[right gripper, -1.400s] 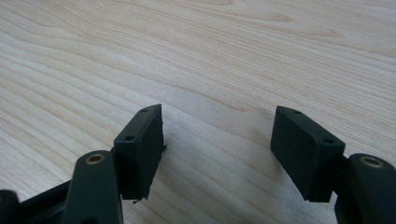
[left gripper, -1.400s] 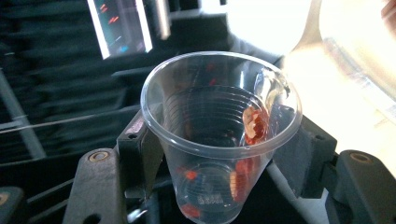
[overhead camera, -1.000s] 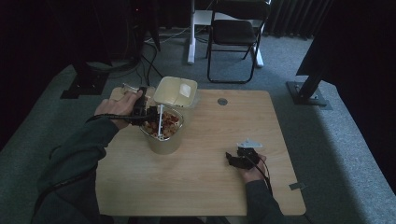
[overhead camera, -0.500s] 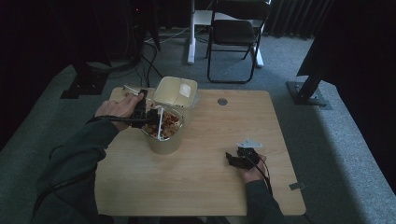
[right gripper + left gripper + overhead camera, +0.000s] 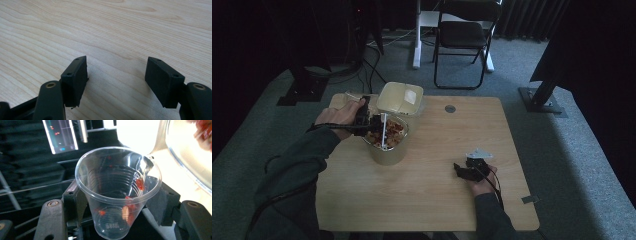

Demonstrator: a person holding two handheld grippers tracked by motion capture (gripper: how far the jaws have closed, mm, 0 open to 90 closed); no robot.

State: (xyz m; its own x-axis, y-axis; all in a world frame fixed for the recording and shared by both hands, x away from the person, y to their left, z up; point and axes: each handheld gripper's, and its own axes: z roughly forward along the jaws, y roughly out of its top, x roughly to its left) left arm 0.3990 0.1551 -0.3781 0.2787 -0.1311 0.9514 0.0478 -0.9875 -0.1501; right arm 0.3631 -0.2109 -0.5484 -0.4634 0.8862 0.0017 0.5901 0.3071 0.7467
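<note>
My left gripper (image 5: 371,123) is shut on a clear plastic cup (image 5: 117,192), tipped on its side over an open container (image 5: 388,150) of red-brown pieces. A few red pieces (image 5: 130,210) lie inside the cup. In the left gripper view the cup's rim sits against the container's pale rim (image 5: 185,170), with the raised cream lid (image 5: 399,97) behind. My right gripper (image 5: 470,169) rests low on the wooden table (image 5: 100,30) at the front right. Its jaws stand wide apart with nothing between them (image 5: 116,77).
A small dark disc (image 5: 450,108) lies on the table behind the container. A folding chair (image 5: 462,35) and stand bases are on the carpet beyond the far edge. A lit screen (image 5: 61,135) hangs in the dark background.
</note>
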